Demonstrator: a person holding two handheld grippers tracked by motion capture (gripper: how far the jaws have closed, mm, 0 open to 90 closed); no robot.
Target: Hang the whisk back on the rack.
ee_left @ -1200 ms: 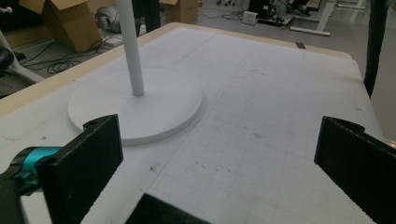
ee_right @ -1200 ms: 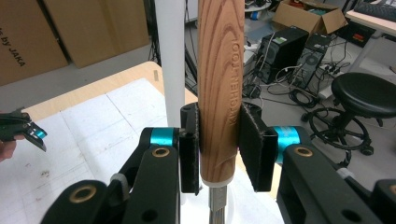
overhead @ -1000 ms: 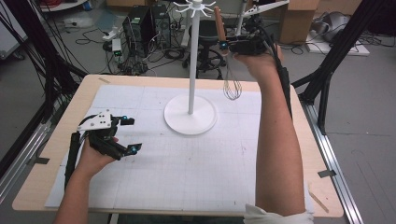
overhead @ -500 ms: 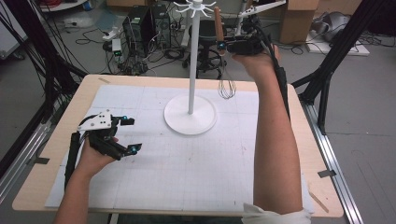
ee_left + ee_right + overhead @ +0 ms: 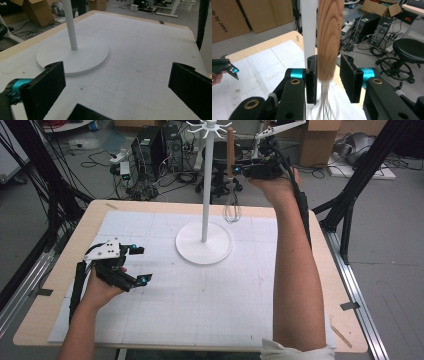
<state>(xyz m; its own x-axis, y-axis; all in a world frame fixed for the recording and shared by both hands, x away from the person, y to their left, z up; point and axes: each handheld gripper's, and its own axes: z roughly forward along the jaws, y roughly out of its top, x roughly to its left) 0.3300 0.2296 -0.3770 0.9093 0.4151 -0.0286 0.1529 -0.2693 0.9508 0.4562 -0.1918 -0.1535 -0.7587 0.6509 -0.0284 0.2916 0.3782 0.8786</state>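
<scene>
A whisk with a wooden handle (image 5: 230,150) (image 5: 330,37) hangs upright, wire loops (image 5: 231,210) down, high over the table's far edge. My right gripper (image 5: 235,170) (image 5: 328,77) is shut on the handle's lower end. The handle's top sits level with the hooks of the white rack (image 5: 207,180), just to their right. The rack's pole (image 5: 309,27) stands right behind the handle, on a round base (image 5: 203,242) (image 5: 72,53). My left gripper (image 5: 139,264) (image 5: 117,95) rests open on the white mat at the left, holding nothing, and appears as the left gripper (image 5: 224,66) far off.
A white gridded mat (image 5: 200,305) covers the wooden table (image 5: 50,320). Behind the table, the floor holds computer towers (image 5: 155,140), cables, a black stool (image 5: 409,51) and cardboard boxes (image 5: 262,15). Black frame posts (image 5: 365,165) stand at both sides.
My right gripper has lifted the whisk higher and a little toward the rack's top hooks. The left gripper has stayed in place.
</scene>
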